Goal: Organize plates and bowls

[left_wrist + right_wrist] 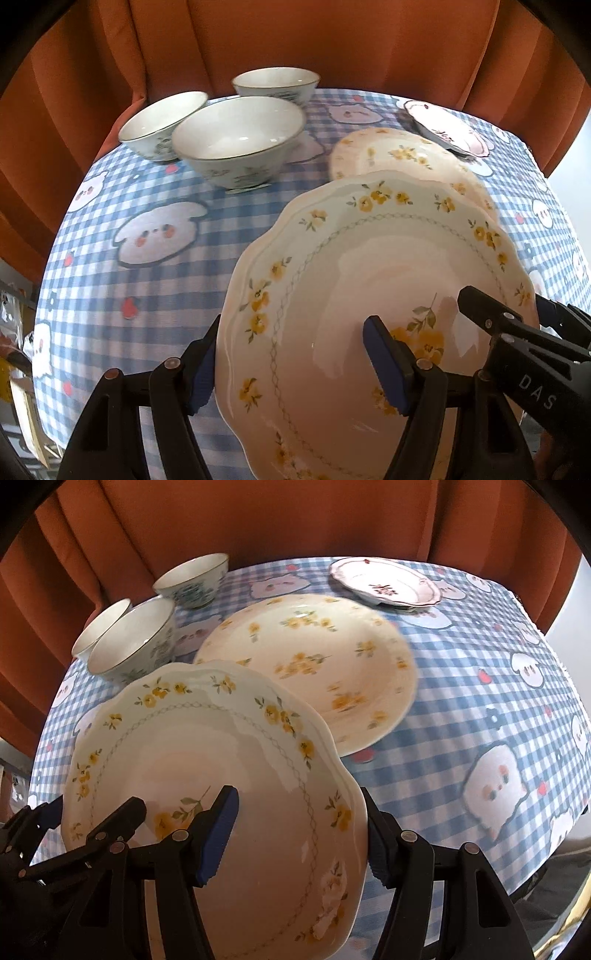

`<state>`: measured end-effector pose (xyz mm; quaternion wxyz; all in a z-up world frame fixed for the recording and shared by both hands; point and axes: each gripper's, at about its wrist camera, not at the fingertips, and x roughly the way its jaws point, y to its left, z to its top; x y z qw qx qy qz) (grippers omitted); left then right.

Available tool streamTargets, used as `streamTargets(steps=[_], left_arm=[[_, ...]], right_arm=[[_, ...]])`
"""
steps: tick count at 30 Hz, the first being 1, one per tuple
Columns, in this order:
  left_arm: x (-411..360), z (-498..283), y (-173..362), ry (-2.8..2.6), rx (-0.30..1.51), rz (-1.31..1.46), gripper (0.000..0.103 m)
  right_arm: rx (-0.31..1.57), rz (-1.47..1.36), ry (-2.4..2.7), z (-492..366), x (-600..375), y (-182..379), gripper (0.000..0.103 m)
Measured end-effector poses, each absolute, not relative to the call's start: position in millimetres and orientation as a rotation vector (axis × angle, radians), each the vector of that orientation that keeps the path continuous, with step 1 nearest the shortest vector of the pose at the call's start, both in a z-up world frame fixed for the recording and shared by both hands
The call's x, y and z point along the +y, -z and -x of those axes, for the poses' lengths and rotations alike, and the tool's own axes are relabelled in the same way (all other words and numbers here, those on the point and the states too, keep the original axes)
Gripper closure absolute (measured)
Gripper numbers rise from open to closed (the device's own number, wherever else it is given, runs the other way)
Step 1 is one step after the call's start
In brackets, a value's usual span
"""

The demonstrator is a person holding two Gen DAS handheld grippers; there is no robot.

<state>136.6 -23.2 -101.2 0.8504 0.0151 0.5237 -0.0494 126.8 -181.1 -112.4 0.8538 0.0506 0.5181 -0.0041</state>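
Observation:
Both grippers hold one scalloped plate with yellow flowers (369, 280) (207, 753) above the near part of the table. My left gripper (295, 365) clamps its left rim, one finger under and one on top. My right gripper (299, 838) clamps its right rim and also shows in the left wrist view (517, 325). A second cream flowered plate (314, 657) (391, 155) lies on the cloth just beyond. Three white bowls (236, 136) (129, 642) stand at the back left. A small pink-rimmed plate (384, 581) (443, 125) sits at the back right.
The table has a blue checked cloth (147, 221) (480, 686) with cartoon animals. An orange curtain (295, 40) hangs behind its far edge. Bare cloth lies to the left in the left wrist view and to the right in the right wrist view.

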Motion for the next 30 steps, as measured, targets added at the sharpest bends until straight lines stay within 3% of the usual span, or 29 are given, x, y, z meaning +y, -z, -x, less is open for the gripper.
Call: streamTargets(steps=[30], left_arm=[[-248.8, -142.6, 118.6, 0.068, 1.107, -0.008, 0.030]], right_arm=[[1.118, -0.089, -0.030, -148.0, -417.8, 122.5, 0.037]])
